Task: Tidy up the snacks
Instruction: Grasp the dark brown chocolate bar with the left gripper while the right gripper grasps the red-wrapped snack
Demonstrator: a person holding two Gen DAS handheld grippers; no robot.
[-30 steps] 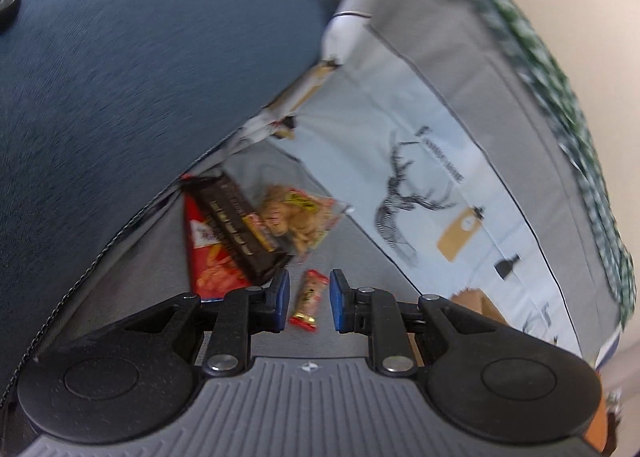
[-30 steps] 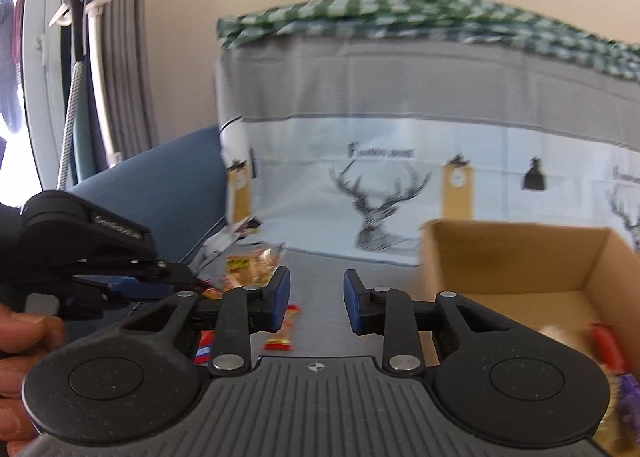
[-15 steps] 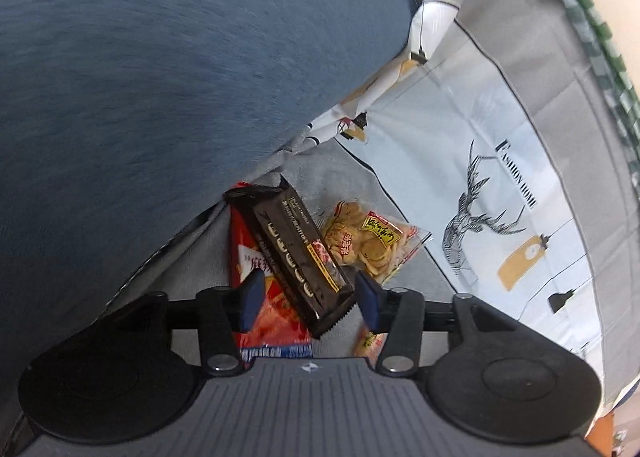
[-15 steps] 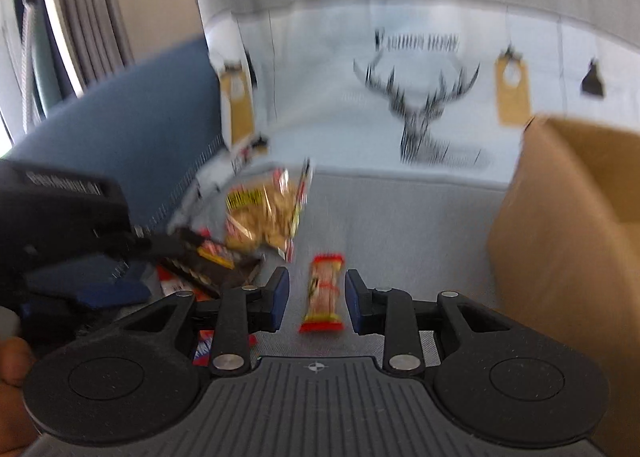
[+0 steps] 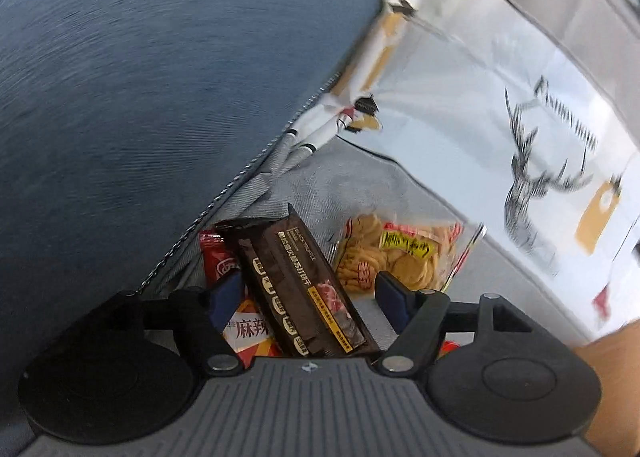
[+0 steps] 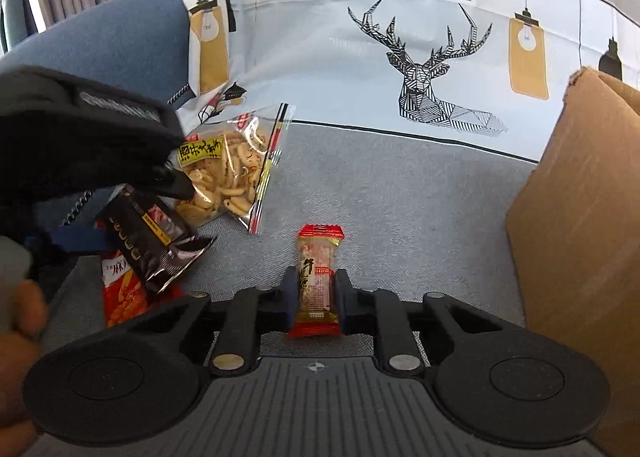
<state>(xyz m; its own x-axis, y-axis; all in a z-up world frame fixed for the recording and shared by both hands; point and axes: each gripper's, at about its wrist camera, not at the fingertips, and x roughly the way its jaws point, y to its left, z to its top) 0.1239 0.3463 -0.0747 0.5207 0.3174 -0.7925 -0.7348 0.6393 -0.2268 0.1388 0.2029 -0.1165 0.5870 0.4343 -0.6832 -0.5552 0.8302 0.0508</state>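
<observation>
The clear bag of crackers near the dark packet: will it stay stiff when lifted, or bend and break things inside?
The clear bag of crackers looks like thin film, loosely filled, so it will probably sag. Its upper corner stands up crumpled, which suggests little stiffness. The round crackers inside seem brittle; a hard squeeze may crack them.

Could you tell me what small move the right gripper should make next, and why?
Probably a short lift, then a swing right toward the cardboard box. The right gripper has its jaws closed against both sides of the small red-ended candy bar, which seems to lie on the grey sofa cover; the box stands just to its right.
</observation>
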